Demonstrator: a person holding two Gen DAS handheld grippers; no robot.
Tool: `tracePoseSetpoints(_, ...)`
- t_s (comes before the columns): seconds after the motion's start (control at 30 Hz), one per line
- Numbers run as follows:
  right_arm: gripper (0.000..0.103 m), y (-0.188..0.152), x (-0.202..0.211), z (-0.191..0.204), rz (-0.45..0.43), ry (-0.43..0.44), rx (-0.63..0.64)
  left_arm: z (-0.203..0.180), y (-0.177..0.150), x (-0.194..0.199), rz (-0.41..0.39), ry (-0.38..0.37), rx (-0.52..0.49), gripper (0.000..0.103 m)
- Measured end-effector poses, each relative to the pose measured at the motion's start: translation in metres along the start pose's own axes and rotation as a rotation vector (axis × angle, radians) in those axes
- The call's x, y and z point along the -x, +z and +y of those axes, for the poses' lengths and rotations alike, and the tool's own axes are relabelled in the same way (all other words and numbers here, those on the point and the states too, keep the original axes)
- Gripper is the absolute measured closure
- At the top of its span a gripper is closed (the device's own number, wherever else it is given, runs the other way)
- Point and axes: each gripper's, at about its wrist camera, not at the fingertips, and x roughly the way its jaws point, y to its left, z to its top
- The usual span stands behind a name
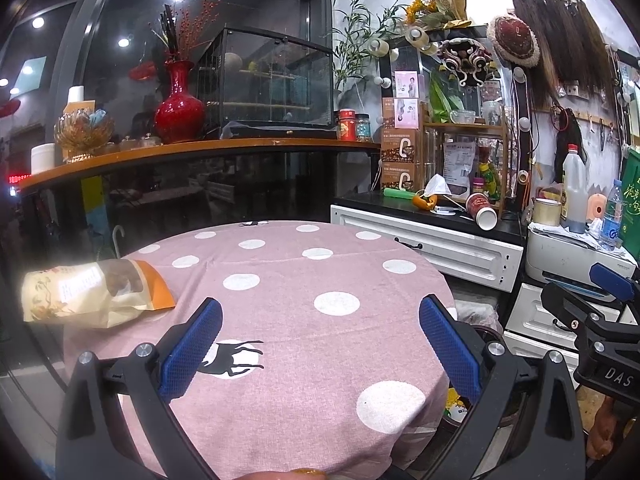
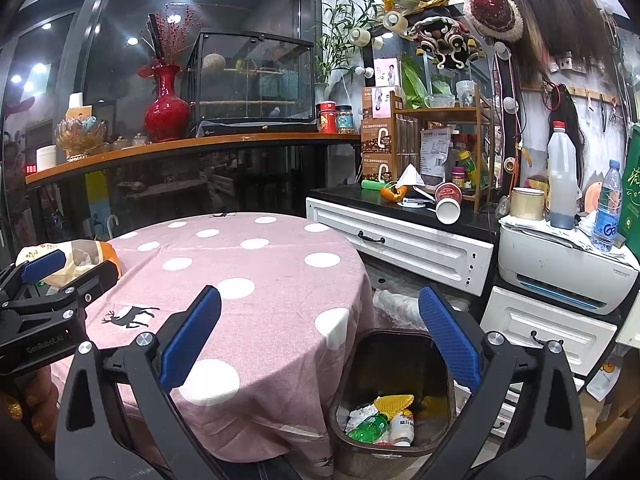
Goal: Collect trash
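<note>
A cream and orange snack bag (image 1: 94, 292) lies at the left edge of the round table with the pink dotted cloth (image 1: 304, 280); it also shows in the right wrist view (image 2: 86, 258). My left gripper (image 1: 320, 344) is open and empty above the near part of the table, right of the bag. My right gripper (image 2: 320, 340) is open and empty, over the table's right edge and a dark bin (image 2: 394, 392) that holds a green bottle, a white bottle and paper. The left gripper (image 2: 60, 272) shows at the left of the right wrist view, in front of the bag.
A black-topped white cabinet (image 2: 400, 236) stands right of the table, with a tipped paper cup (image 2: 448, 202), a face mask (image 2: 412, 176) and orange peel (image 2: 394, 194) on it. A printer (image 2: 564, 276) with bottles stands further right. A wooden counter with a red vase (image 2: 166, 106) runs behind.
</note>
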Motion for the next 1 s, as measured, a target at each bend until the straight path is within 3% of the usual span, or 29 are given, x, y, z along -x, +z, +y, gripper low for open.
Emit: tracePoseSetpoints(1.0,0.006,-0.0022,-0.0016,0.0026,0.008,0.005,-0.001,-0.0033,0.0,-0.0016,0.005,-0.015,-0.008,0.005)
